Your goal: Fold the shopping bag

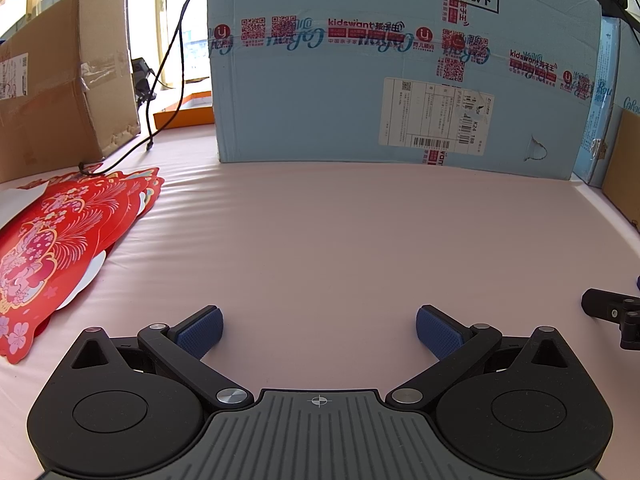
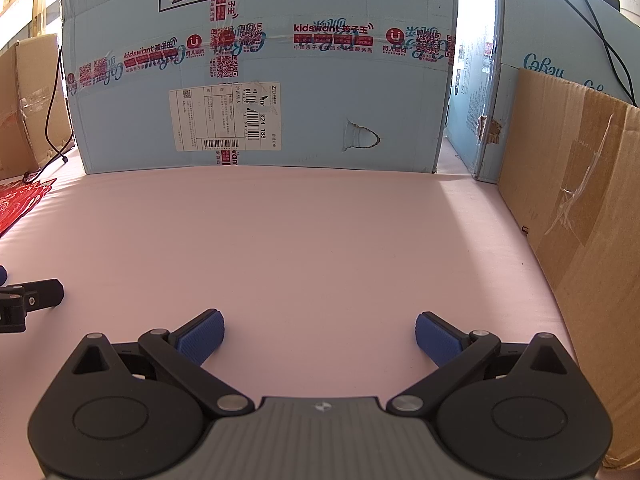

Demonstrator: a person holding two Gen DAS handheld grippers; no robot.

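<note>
We are holding our left tool (image 1: 319,330) wide open above the pink desk (image 1: 320,240), and it is gripping nothing. Our right tool (image 2: 319,336) is also standing wide open and empty over the same desk. The red shopping bag (image 1: 60,248) with flower print is lying flat at the left side, well apart from both tools. A large blue carton (image 1: 400,80) is standing behind, and a brown cardboard box (image 2: 580,220) is standing at the right.

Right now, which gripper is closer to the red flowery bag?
Left. The left gripper sits just right of the red bag. The right gripper is farther right, with the bag far off at its left edge.
</note>
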